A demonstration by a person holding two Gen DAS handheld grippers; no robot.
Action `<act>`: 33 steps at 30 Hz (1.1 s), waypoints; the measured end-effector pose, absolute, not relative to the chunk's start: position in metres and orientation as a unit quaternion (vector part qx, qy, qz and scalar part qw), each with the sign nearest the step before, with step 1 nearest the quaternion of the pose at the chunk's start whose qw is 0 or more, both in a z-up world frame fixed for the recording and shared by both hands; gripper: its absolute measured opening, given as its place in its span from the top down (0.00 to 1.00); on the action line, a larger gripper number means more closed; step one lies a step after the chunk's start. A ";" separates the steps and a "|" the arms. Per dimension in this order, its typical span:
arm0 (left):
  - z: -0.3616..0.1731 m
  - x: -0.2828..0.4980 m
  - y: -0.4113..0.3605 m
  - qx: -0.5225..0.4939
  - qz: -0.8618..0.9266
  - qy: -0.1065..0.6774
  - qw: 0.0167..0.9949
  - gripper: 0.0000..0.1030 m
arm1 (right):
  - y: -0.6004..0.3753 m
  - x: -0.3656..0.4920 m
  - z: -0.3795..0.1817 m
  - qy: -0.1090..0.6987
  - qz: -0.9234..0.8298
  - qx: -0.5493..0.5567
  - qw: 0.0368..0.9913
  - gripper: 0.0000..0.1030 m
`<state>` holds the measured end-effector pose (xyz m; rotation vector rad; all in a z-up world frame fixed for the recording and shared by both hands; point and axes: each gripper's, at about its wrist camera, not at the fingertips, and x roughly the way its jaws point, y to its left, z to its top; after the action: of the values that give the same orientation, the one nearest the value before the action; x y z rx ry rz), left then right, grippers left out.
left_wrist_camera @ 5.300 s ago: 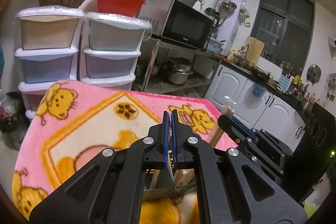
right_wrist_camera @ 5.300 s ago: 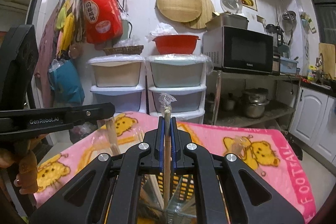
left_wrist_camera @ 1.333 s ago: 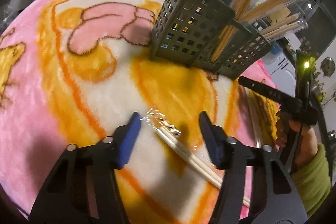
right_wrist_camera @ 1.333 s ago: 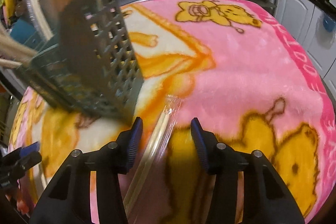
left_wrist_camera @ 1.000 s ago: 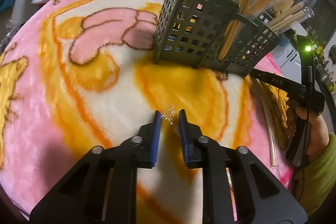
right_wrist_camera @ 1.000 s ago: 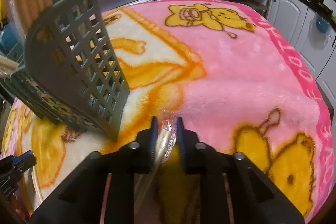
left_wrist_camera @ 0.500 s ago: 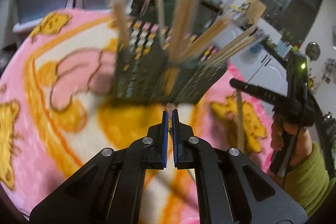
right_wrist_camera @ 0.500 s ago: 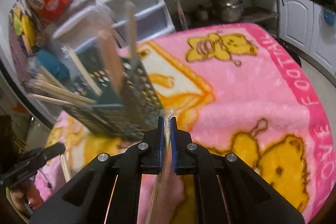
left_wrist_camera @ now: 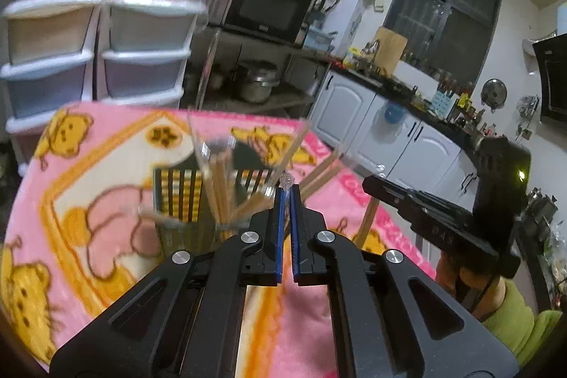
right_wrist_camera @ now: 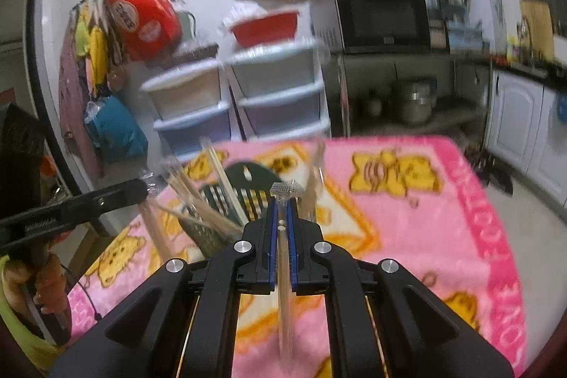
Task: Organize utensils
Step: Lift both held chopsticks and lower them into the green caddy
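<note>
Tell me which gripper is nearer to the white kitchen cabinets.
Right. The right gripper is on the cabinets' side of the utensil basket; the left gripper is on the basket's other side, farther from them.

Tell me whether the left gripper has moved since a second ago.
Yes. The left gripper has risen: the blanket filled its view then, and now the microwave and window show above the holder.
</note>
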<state>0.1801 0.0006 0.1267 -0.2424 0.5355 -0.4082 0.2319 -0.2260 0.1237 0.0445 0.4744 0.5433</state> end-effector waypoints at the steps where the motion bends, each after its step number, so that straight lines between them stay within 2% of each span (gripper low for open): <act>1: 0.132 0.180 0.001 -0.117 -0.201 0.256 0.938 0.99 | -0.225 0.230 0.128 0.223 0.266 0.019 0.938 0.95; 10: 0.179 0.179 0.007 -0.112 -0.205 0.203 0.951 0.99 | -0.218 0.215 0.168 0.152 0.269 -0.001 0.951 0.95; 25: 0.247 0.193 -0.010 -0.085 -0.208 0.135 0.965 0.99 | -0.202 0.217 0.214 0.091 0.270 -0.007 0.959 0.95; 33: 0.266 0.217 -0.012 -0.082 -0.187 0.122 0.971 0.99 | -0.201 0.229 0.231 0.064 0.263 -0.001 0.963 0.95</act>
<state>0.2173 -0.0124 0.2656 -0.1662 0.2457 -0.3772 0.2287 -0.2014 0.2315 -0.0029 0.1293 0.5335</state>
